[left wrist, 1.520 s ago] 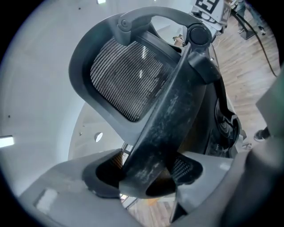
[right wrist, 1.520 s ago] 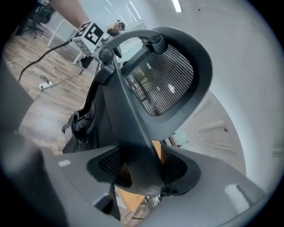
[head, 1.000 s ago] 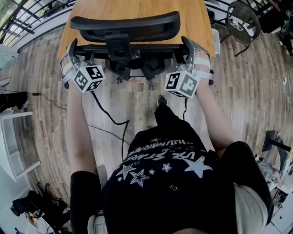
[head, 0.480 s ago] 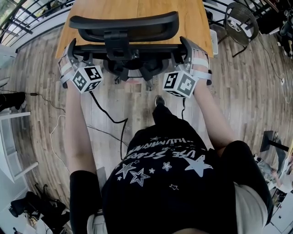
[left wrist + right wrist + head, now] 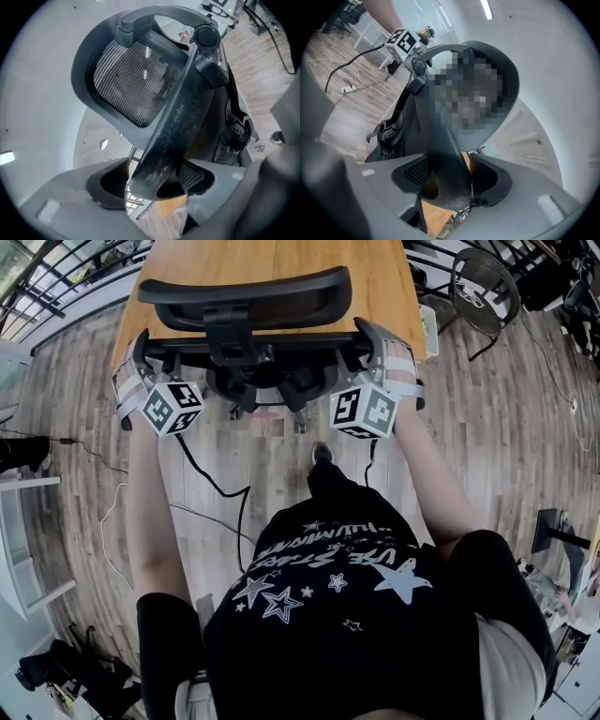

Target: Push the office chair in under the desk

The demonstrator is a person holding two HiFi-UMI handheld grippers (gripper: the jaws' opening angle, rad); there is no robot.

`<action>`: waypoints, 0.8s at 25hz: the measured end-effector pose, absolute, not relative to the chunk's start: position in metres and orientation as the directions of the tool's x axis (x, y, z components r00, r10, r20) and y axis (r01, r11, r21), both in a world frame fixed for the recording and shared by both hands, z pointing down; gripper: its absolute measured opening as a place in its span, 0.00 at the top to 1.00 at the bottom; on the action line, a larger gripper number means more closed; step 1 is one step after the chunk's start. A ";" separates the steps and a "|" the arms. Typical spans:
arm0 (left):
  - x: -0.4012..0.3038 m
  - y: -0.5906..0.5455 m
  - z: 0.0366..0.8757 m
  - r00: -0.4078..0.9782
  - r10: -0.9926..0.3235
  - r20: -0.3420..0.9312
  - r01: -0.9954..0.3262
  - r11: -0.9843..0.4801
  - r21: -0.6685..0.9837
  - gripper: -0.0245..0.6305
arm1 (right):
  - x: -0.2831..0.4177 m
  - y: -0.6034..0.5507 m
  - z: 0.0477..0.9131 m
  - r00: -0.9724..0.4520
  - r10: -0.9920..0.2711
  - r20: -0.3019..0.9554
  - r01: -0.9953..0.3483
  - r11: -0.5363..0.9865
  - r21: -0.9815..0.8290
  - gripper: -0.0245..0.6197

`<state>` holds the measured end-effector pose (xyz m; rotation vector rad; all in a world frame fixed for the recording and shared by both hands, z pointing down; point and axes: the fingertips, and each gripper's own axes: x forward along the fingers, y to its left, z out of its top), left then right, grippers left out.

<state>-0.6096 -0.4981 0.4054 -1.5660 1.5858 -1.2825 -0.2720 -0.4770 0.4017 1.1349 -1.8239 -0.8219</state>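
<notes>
Since the office chair (image 5: 246,298) stands with its back at the near edge of the worktop (image 5: 375,277) and its seat seemingly already beneath it, the head view suggests that only the last part of the push is left. The left gripper (image 5: 134,367) and the right gripper (image 5: 386,357) sit at opposite ends of the backrest frame (image 5: 262,337), level with each other. That is a sound stance, because equal pressure from both sides should roll the chair straight rather than swing it. The person would do well to keep the frame parallel to the worktop edge and stop once the two meet.

Seen from the left gripper view, the jaws are set at a middling width around a dark bar of the frame, which leads up to the mesh headrest (image 5: 136,84). The bar lies against the pads (image 5: 199,177), so this side looks firmly held.

Seen from the right gripper view, the jaws are opening, though the same kind of bar fills the gap and touches both pads (image 5: 417,173). With that clamp easing, the push is probably best carried through the throat of the jaws — not through pad friction — and kept slow.
</notes>
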 end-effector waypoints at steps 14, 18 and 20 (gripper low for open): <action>-0.588 -0.445 0.394 -0.139 -0.970 0.201 -0.608 -0.077 -0.790 0.49 | -0.274 -0.441 0.388 -0.332 -0.897 0.293 -0.443 0.422 0.791 0.60; -0.576 -0.427 0.391 -0.115 -0.975 0.192 -0.665 -0.068 -0.744 0.49 | -0.277 -0.427 0.379 -0.349 -0.900 0.263 -0.477 0.411 0.777 0.65; -0.571 -0.416 0.389 -0.108 -0.977 0.182 -0.697 -0.056 -0.715 0.49 | -0.279 -0.419 0.374 -0.359 -0.901 0.243 -0.490 0.403 0.773 0.68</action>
